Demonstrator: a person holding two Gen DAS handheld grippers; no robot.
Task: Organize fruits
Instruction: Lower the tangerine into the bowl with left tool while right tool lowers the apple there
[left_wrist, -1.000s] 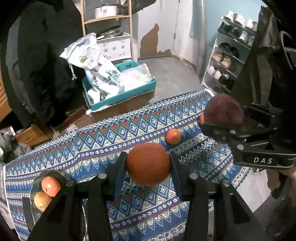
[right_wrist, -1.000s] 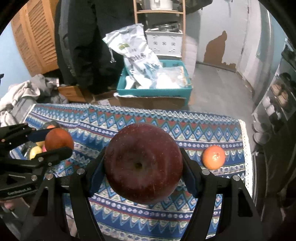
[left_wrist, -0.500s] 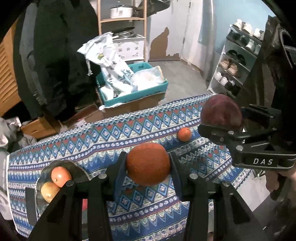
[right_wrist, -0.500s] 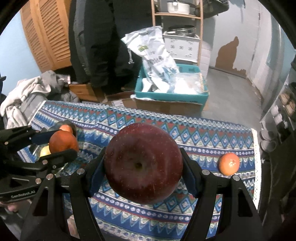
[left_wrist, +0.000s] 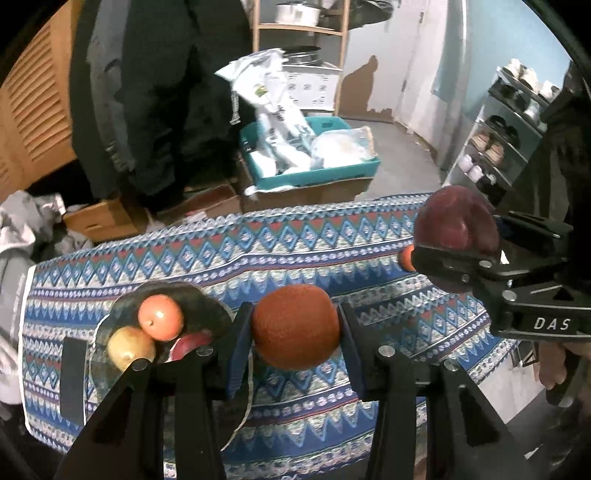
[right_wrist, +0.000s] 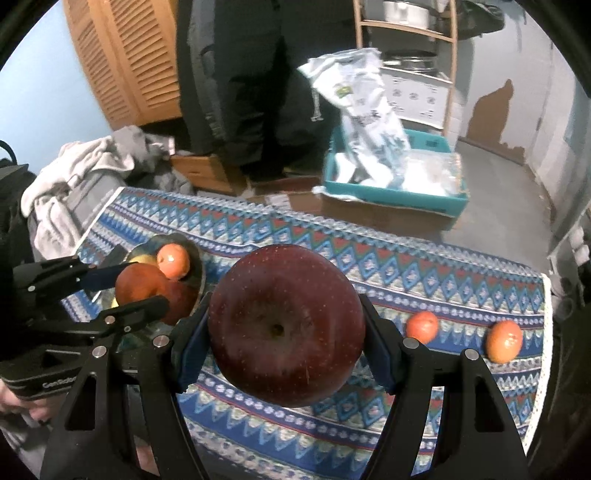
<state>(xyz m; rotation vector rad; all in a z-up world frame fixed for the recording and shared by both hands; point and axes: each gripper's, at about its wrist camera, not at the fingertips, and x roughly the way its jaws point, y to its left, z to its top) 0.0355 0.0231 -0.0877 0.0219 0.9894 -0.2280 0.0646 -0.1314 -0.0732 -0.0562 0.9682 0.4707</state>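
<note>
My left gripper (left_wrist: 295, 328) is shut on an orange (left_wrist: 295, 326), held above the patterned tablecloth (left_wrist: 258, 251) just right of a dark glass bowl (left_wrist: 199, 302). The bowl holds an orange fruit (left_wrist: 160, 317), a yellow apple (left_wrist: 129, 349) and a red fruit (left_wrist: 190, 343). My right gripper (right_wrist: 286, 325) is shut on a big dark red apple (right_wrist: 286, 325); it shows at the right of the left wrist view as the red apple (left_wrist: 458, 229). Two small oranges (right_wrist: 423, 326) (right_wrist: 504, 339) lie on the cloth at the right. In the right wrist view the left gripper (right_wrist: 136, 288) hangs over the bowl (right_wrist: 195, 258).
A person in dark clothes (left_wrist: 166, 92) stands behind the table. A teal crate with white bags (left_wrist: 310, 155) sits on a cardboard box on the floor. A wooden shelf (right_wrist: 406, 55), a shoe rack (left_wrist: 509, 136) and a pile of clothes (right_wrist: 74, 184) surround the table.
Both grippers have swung left across the table with their fruit still held. The bowl has come closer to the left gripper, and a second small orange has come into the right wrist view.
</note>
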